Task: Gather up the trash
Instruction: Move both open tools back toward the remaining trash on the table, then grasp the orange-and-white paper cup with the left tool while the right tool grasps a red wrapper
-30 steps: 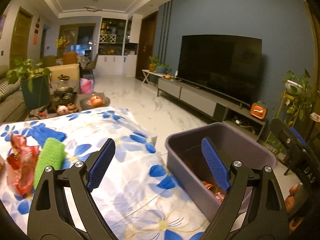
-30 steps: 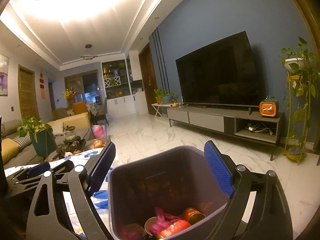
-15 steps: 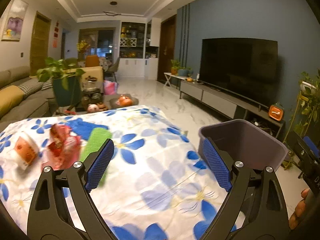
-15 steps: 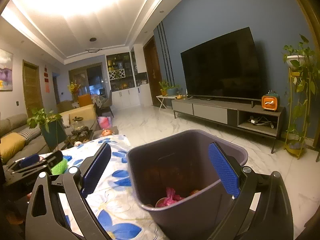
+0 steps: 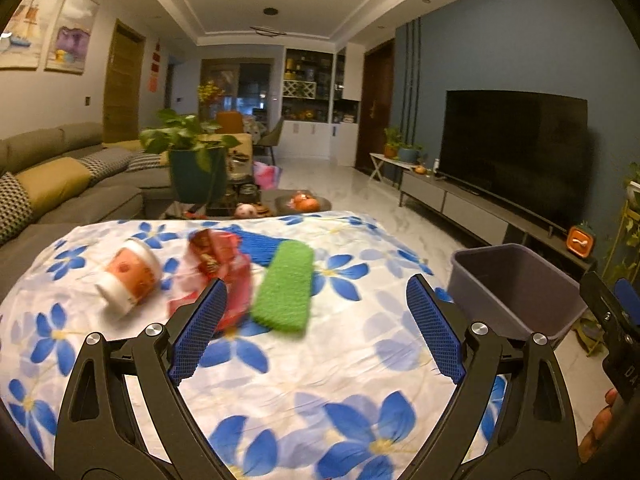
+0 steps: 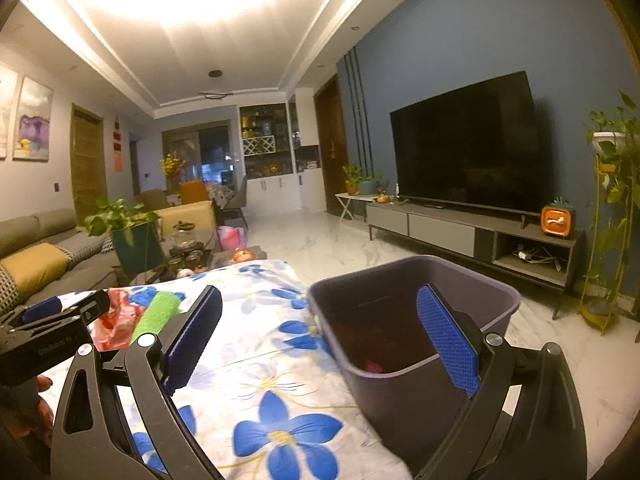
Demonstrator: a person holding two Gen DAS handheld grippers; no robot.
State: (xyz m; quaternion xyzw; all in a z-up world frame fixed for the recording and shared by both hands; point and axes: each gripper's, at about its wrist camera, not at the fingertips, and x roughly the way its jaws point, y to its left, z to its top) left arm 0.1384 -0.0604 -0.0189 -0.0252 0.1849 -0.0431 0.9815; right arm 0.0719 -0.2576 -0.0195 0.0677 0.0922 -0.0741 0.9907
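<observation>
On the flowered cloth (image 5: 304, 364) lie a white and orange cup (image 5: 128, 278) on its side, a crumpled red wrapper (image 5: 218, 264), a green sponge (image 5: 285, 286) and a blue one (image 5: 256, 245) behind it. My left gripper (image 5: 316, 330) hovers open over the cloth, just short of the wrapper and green sponge, with nothing between its fingers. The grey bin (image 6: 412, 332) stands off the table's right edge with trash at its bottom. My right gripper (image 6: 320, 344) is open in front of the bin, empty; the left gripper (image 6: 48, 332) shows at its left.
A sofa (image 5: 60, 196) runs along the left. A potted plant (image 5: 192, 160) and a low table with jars stand beyond the cloth. A TV (image 6: 464, 152) on a long cabinet lines the right wall, with a tall plant stand (image 6: 612, 216) beside it. Marble floor lies between.
Both grippers swung left, away from the bin. The cup, wrapper and sponges came toward the middle of the left view; the bin slid right and farther off in both views.
</observation>
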